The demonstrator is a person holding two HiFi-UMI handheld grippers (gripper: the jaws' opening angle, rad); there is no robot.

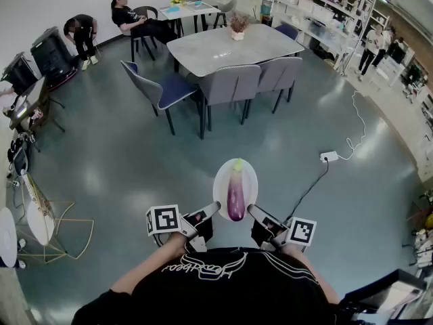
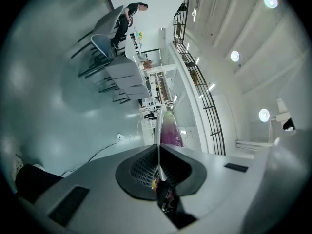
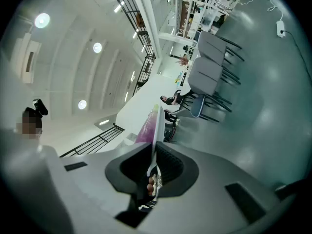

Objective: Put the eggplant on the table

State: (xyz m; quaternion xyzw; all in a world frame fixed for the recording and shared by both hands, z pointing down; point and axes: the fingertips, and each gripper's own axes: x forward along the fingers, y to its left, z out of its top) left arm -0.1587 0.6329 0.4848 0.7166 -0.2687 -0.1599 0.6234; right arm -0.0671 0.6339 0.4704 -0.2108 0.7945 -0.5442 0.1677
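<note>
A purple eggplant [image 1: 236,195] with a green stem lies on a white oval plate [image 1: 222,181] held in the air over the grey floor. My left gripper [image 1: 215,210] is shut on the plate's near left rim and my right gripper [image 1: 252,210] on its near right rim. In the left gripper view the plate [image 2: 158,123] shows edge-on between the closed jaws of the left gripper [image 2: 158,152], the eggplant [image 2: 169,130] beyond. The right gripper view shows the same: plate [image 3: 158,123] edge-on, right gripper [image 3: 152,152], eggplant [image 3: 146,129]. The grey table [image 1: 203,49] stands well ahead.
Grey and blue chairs [image 1: 230,87] ring the table's near side, and a small potted plant [image 1: 237,26] stands on it. A white power strip [image 1: 329,156] with its cable lies on the floor to the right. Two people [image 1: 128,15] are at the back left. Wire stools [image 1: 47,229] stand at left.
</note>
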